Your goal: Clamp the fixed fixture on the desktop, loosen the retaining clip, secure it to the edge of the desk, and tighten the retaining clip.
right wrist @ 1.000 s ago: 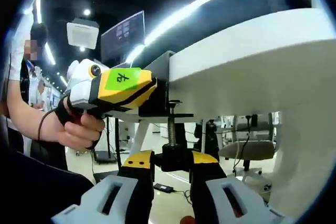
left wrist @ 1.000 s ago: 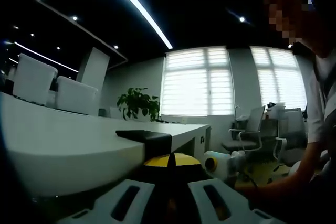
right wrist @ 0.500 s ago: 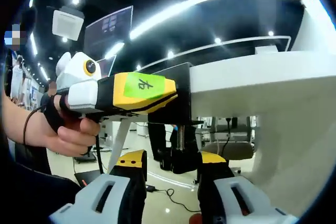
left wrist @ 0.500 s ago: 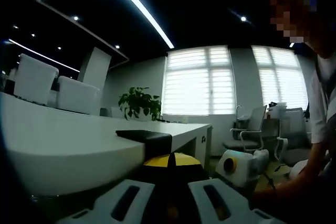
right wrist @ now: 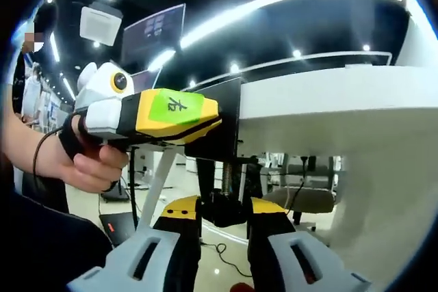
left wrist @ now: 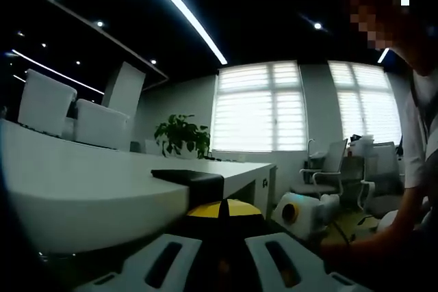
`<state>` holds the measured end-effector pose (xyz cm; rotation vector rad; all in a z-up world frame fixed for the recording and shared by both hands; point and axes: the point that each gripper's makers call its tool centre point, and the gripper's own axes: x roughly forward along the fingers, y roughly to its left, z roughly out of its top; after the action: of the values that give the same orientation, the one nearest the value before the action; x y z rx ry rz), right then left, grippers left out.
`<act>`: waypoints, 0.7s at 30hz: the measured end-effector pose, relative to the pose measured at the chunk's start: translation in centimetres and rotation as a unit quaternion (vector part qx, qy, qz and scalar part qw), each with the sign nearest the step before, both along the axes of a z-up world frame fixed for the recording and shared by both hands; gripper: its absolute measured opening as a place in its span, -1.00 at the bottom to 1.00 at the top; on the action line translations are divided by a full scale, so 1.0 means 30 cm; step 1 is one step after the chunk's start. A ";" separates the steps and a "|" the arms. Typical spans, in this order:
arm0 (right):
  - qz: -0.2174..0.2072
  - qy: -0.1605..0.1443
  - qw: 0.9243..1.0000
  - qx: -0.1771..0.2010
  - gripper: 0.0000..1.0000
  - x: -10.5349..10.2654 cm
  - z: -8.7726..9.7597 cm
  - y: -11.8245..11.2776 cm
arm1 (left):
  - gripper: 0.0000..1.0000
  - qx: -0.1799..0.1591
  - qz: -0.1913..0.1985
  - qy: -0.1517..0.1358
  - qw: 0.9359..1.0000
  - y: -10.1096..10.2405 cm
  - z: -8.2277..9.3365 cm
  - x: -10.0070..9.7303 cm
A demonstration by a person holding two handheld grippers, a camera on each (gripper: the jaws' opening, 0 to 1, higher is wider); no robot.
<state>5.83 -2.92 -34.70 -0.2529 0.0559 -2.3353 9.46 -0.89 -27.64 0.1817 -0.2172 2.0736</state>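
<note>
Both hand-held grippers clamp the fixture [right wrist: 217, 143] — right [right wrist: 223, 211] on its knob [right wrist: 222, 208], left [right wrist: 205, 130] above.

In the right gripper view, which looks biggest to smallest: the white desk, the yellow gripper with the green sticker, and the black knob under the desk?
1. White desk
2. Left gripper, the yellow one with the green sticker
3. Black knob, between the right gripper jaws

This is apparent size only; nearness to the fisheye camera distorts it.

Count: one white desk [left wrist: 89, 189], one black clamp fixture [right wrist: 222, 138] on desk's edge, one potted plant [left wrist: 181, 135] behind desk, two blinded windows [left wrist: 259, 106] beyond it, two white boxes [left wrist: 44, 104] on desk's far side.
</note>
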 end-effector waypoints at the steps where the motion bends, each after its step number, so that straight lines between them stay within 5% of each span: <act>1: 0.009 0.002 1.000 0.003 -0.52 0.002 -0.001 -0.001 | -0.99 0.000 -0.001 0.000 1.000 0.000 0.000 0.001; 5: 0.073 -0.019 0.997 0.001 -0.52 0.004 -0.005 -0.007 | -0.99 0.000 -0.001 0.000 1.000 -0.001 0.000 0.000; 12: 0.107 -0.014 0.994 0.021 -0.52 -0.009 0.000 -0.017 | -0.99 -0.012 0.001 0.000 1.000 0.006 -0.017 -0.001; 21: 0.038 -0.019 0.999 0.027 -0.41 0.001 -0.034 0.022 | -0.98 -0.015 0.000 -0.007 1.000 0.010 -0.031 -0.002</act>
<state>5.87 -2.26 -35.73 -0.1809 0.0895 -2.2578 9.38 -0.58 -28.55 0.1494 -0.1929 2.0776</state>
